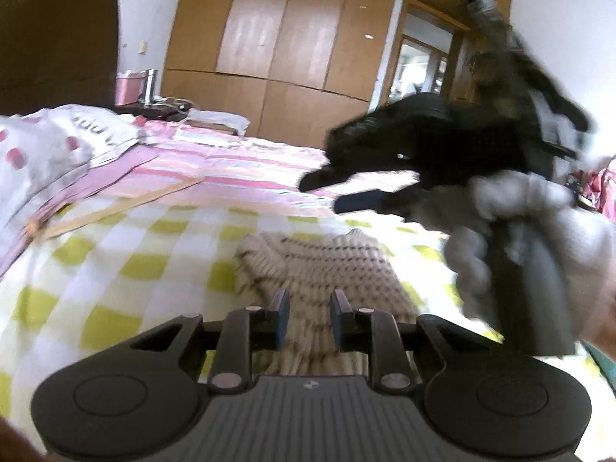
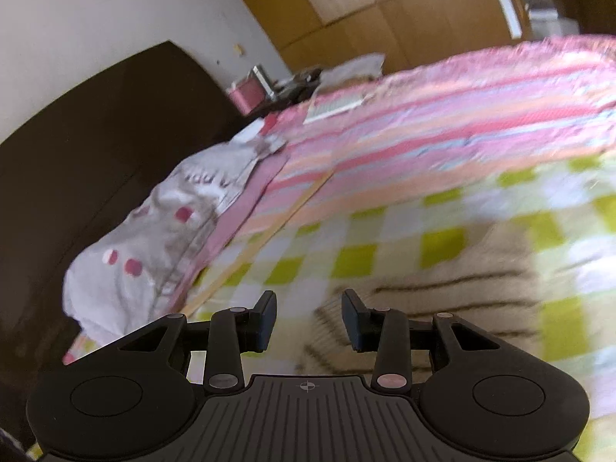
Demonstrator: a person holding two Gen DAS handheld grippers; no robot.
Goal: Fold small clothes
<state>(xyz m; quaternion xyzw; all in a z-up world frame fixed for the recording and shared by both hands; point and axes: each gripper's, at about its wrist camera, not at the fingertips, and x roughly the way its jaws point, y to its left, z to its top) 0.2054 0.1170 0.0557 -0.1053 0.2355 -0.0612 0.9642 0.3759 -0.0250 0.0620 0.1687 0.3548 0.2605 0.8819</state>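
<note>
Left wrist view: the sweater point(image 1: 315, 269) lies flat on the checked blanket point(image 1: 115, 269), straight ahead of the left gripper point(image 1: 308, 319), long axis running away from it. Fingers spread a bit, pinching nothing. The right gripper point(image 1: 338, 192) hangs above the sweater's far right side, in a gloved hand point(image 1: 539, 246). I'd say the left one is nearer.

Right wrist view: blurry, but the sweater point(image 2: 442, 308) sits just ahead and right of the right gripper point(image 2: 308, 319), fingers apart and empty. Beyond the sweater: striped sheet point(image 2: 442, 115), pillow point(image 2: 154, 231), dark headboard point(image 2: 77, 154), wooden wardrobe point(image 2: 404, 7).
</note>
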